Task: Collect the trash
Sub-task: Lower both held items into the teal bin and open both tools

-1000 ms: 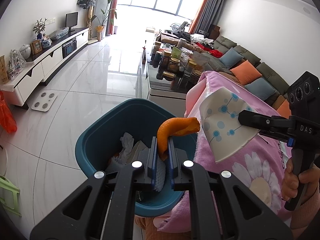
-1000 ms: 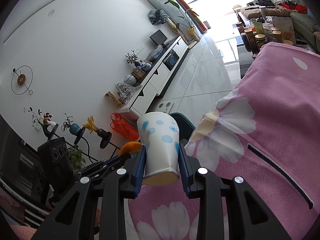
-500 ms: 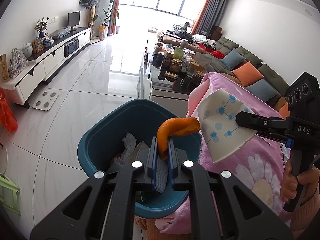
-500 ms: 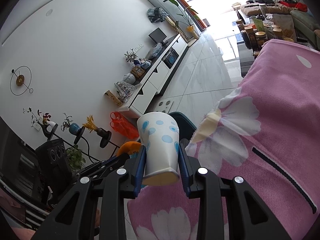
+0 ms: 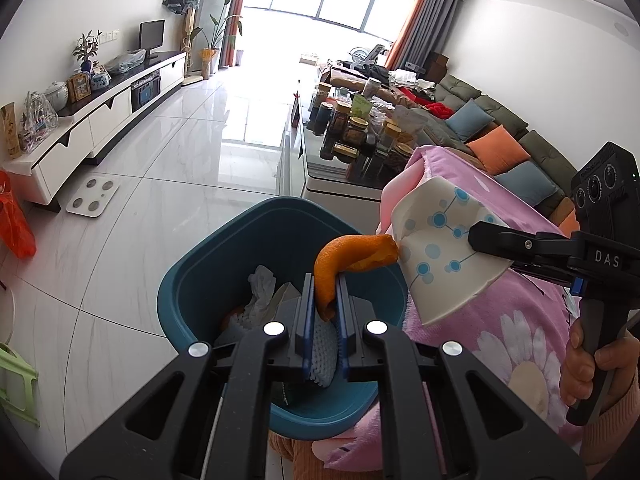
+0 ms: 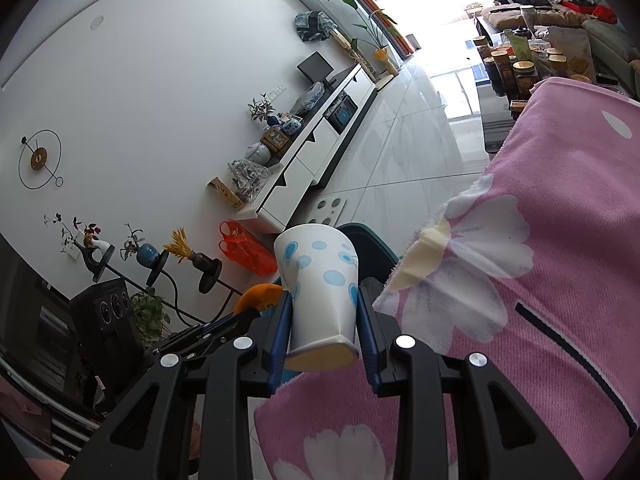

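Note:
My left gripper (image 5: pixel 322 280) is shut on a curled orange peel (image 5: pixel 352 258), held over the teal trash bin (image 5: pixel 192 292). Crumpled tissue (image 5: pixel 260 288) and other scraps lie in the bin. To the right, my right gripper (image 6: pixel 322 302) is shut on a white paper cup with blue dots (image 6: pixel 322 284), squashed a little between the pads. That cup (image 5: pixel 444 252) hangs tilted over the pink flowered blanket (image 5: pixel 516 328), at the bin's right rim, and the peel's tip almost touches it. The peel (image 6: pixel 258 296) shows left of the cup in the right wrist view.
A glass-topped table with several jars (image 5: pixel 356 132) stands beyond the bin. A white TV cabinet (image 5: pixel 92 116) runs along the left wall, with a white scale (image 5: pixel 92 196) and an orange bag (image 5: pixel 14 220) on the floor. A sofa with cushions (image 5: pixel 500 148) is at right.

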Motion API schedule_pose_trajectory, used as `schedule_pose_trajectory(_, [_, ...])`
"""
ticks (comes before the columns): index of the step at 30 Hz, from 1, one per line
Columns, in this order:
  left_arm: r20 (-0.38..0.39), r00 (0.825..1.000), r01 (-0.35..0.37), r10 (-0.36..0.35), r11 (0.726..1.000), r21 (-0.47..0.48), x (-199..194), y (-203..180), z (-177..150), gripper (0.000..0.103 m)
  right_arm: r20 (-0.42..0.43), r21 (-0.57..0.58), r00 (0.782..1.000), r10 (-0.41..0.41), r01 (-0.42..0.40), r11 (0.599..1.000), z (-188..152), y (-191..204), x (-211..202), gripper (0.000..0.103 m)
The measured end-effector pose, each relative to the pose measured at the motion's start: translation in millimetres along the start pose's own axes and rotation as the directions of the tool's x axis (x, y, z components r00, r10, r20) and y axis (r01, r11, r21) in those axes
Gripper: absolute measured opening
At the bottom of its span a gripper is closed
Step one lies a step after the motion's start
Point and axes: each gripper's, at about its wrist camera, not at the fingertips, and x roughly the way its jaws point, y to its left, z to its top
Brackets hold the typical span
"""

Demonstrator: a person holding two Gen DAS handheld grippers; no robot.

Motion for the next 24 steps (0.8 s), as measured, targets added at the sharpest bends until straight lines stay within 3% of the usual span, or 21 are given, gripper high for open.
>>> schedule_pose_trajectory(24, [-0.011,1.0,-0.018,0.017,0.999,-0.033,6,4,1,0.01,-0.028,0.012,0.999,-0.019,0.019,1.0,0,1,16,0.03])
